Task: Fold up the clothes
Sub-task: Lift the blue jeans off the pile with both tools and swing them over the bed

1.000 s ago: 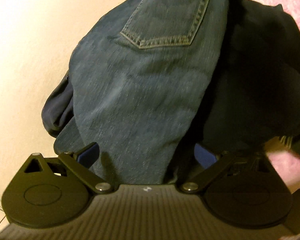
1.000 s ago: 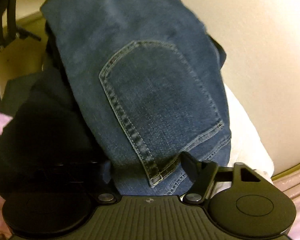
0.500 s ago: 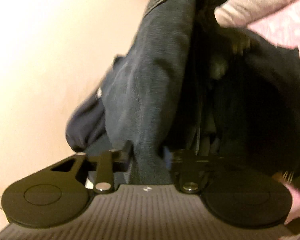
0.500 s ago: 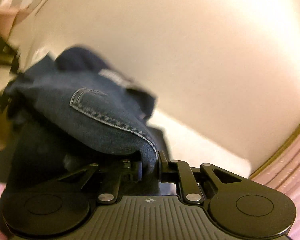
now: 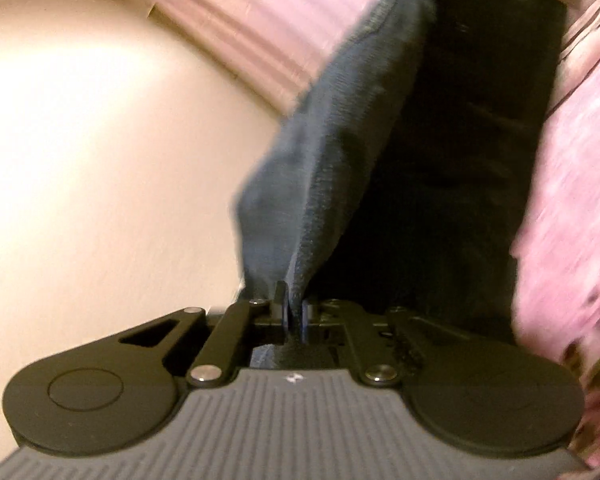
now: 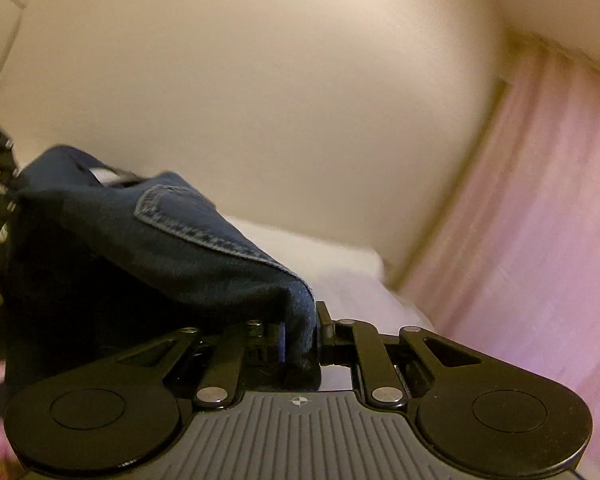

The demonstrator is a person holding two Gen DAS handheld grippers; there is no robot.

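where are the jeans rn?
Jeans are clamped in both grippers: left gripper pinches one edge, right gripper grips by the back pocket, pink curtain behind.

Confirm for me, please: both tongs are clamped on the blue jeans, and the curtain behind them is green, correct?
Not quite: the curtain is pink, as the right wrist view shows. The rest stands: the left tongs and right tongs are each shut on the blue jeans.

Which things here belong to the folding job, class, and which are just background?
In the job:
jeans
left gripper, shut on the jeans
right gripper, shut on the jeans

Background:
pink curtain
cream wall
pink patterned bedding
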